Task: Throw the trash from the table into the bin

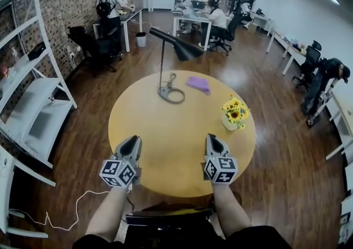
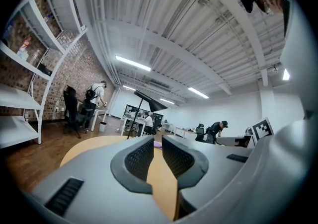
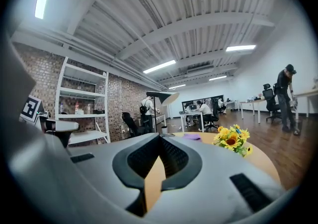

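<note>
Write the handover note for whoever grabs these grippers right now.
Left gripper: jaws slightly apart, empty, over the near edge of the round table.
Right gripper: shut, empty, alongside it.
Trash: one purple scrap lies on the far side of the table, right of the lamp base.
Bin: a small white bin stands on the floor by a far desk, likely the target.
Done: nothing.
Left: grip the scrap, carry it over, drop it in.

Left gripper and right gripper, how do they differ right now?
The left gripper has its jaws a narrow gap apart; the right gripper has its jaws shut tip to tip. The right gripper is nearer the flowers than the left gripper. Both are empty, over the near edge of the round table.
</note>
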A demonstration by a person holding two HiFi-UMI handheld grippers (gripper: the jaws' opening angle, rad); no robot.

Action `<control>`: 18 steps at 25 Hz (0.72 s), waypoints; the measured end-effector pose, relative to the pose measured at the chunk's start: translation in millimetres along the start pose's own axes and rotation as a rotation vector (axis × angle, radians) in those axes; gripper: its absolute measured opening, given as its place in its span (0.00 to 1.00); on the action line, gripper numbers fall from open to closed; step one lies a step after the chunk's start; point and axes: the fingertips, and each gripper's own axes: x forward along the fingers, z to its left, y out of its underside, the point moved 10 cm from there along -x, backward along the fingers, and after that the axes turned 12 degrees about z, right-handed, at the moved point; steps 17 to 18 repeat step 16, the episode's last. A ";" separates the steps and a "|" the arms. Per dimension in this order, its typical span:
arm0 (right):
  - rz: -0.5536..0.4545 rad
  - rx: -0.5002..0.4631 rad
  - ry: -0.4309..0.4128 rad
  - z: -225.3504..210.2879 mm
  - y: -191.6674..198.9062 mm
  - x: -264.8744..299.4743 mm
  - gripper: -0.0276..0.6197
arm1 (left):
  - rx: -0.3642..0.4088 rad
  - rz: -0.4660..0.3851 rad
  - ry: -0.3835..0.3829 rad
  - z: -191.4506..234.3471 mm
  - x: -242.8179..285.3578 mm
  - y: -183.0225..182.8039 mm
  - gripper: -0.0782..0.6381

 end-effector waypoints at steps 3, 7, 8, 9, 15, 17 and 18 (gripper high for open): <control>-0.008 -0.014 -0.002 7.3 -4.8 2.2 0.04 | 0.001 -0.021 -0.004 7.5 0.3 -5.1 0.18; -0.005 -0.021 0.005 9.0 -5.8 1.4 0.04 | -0.011 -0.017 0.011 10.9 3.1 -3.1 0.18; -0.005 -0.021 0.010 8.3 -5.9 1.1 0.04 | -0.013 -0.017 0.016 10.9 4.1 -2.7 0.18; -0.005 -0.021 0.015 7.5 -6.2 0.7 0.04 | -0.016 -0.017 0.020 10.8 5.1 -2.3 0.18; 0.001 -0.024 0.017 11.1 -8.1 3.0 0.04 | -0.024 -0.011 0.038 16.0 10.0 -1.1 0.18; 0.002 -0.024 0.014 12.2 -8.2 3.6 0.04 | -0.024 -0.009 0.040 17.2 10.7 -0.6 0.18; 0.002 -0.024 0.014 12.2 -8.2 3.6 0.04 | -0.024 -0.009 0.040 17.2 10.7 -0.6 0.18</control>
